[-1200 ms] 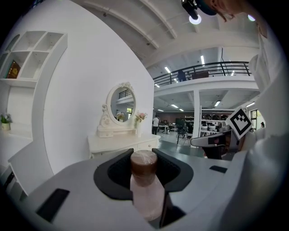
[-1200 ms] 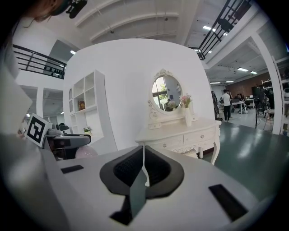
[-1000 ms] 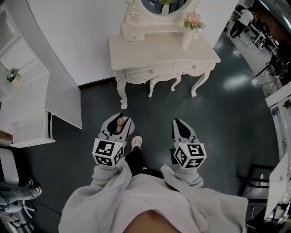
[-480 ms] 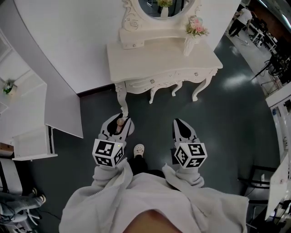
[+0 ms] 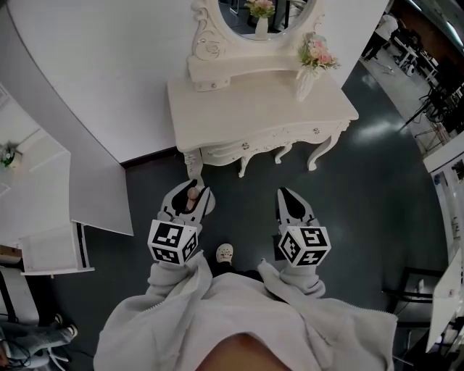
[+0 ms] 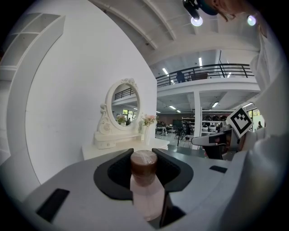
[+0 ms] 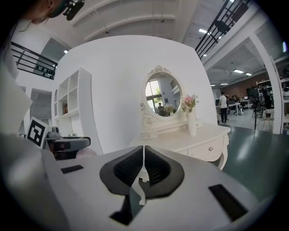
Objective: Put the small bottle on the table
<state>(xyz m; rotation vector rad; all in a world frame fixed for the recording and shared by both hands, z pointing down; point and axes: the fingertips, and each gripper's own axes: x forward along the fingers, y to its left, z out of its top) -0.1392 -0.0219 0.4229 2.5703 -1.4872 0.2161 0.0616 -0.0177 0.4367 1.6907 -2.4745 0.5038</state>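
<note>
Dark grey floor, white wall, white dressing table (image 5: 254, 109) ahead of both grippers, well apart from them. Left gripper (image 5: 190, 190) clamped on the small bottle (image 6: 145, 189), which has a pale pink body and a round brown cap. It stands upright between the jaws, cap above the pads, held over the floor short of the table. Right gripper (image 5: 285, 196) alongside, jaws pressed together, nothing in them. Mirror (image 5: 254, 13) and flower vase (image 5: 308, 72) sit at the table's far side.

table (image 5: 246, 109): against wall (image 5: 109, 72) | vase (image 5: 304, 82): on table, right end
</note>
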